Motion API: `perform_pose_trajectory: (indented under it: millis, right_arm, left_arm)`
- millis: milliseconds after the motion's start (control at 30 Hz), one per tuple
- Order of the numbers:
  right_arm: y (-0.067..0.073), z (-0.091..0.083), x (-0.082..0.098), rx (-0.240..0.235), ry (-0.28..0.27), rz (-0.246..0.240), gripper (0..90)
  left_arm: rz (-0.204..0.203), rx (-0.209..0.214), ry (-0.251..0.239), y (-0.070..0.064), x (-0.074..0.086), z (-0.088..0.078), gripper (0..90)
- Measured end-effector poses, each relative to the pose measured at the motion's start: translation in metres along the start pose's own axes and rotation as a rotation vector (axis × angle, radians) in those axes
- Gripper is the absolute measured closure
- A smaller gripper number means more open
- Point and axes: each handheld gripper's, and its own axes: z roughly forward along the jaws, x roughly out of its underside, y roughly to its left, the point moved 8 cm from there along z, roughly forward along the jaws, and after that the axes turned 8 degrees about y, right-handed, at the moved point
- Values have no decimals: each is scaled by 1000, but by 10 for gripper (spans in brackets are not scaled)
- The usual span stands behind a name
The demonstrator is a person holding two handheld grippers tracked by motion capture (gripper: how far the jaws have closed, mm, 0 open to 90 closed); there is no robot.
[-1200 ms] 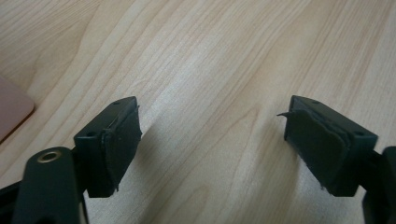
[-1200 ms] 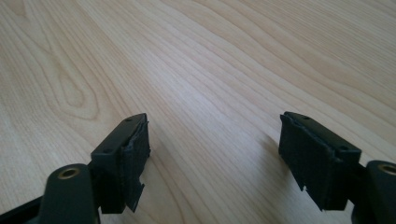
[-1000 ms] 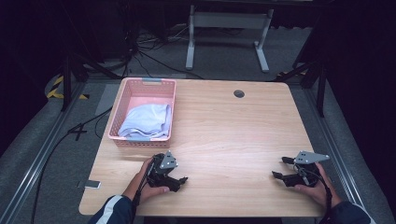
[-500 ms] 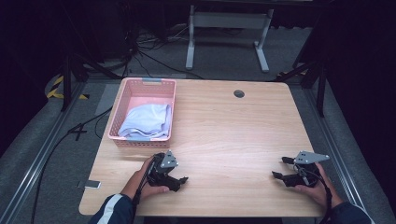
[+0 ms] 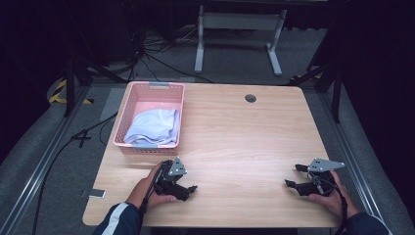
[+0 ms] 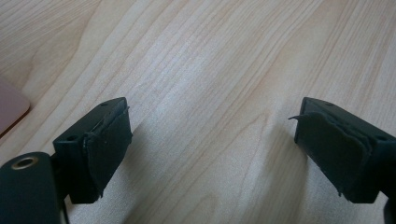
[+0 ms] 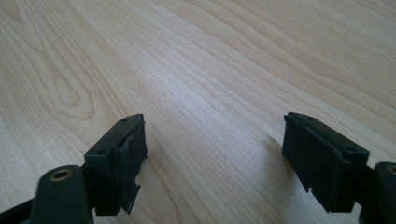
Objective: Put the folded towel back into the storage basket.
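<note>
Overhead: pink basket (image 5: 122, 117) with blue cloth (image 5: 151, 126) | close-up: left gripper (image 6: 212, 140), right gripper (image 7: 215, 154) released, empty

Recording lab (floor cables (image 5: 147, 58), rails (image 5: 39, 166)).

Wooden table (image 5: 235, 132) with pink basket (image 5: 128, 117)
</note>
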Motion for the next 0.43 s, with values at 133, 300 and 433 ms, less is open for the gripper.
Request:
perform_pose_trajectory:
  millis: [133, 300, 433]
  right_arm:
    - [0, 0, 0, 0, 0, 0, 218]
    - [0, 0, 0, 1, 0, 0, 217]
    - [0, 0, 0, 0, 1, -1, 217]
  left_arm:
    - [-1, 1, 2, 0, 0, 1, 96]
    - [0, 2, 3, 0, 0, 1, 94]
    - [-2, 2, 3, 0, 0, 1, 94]
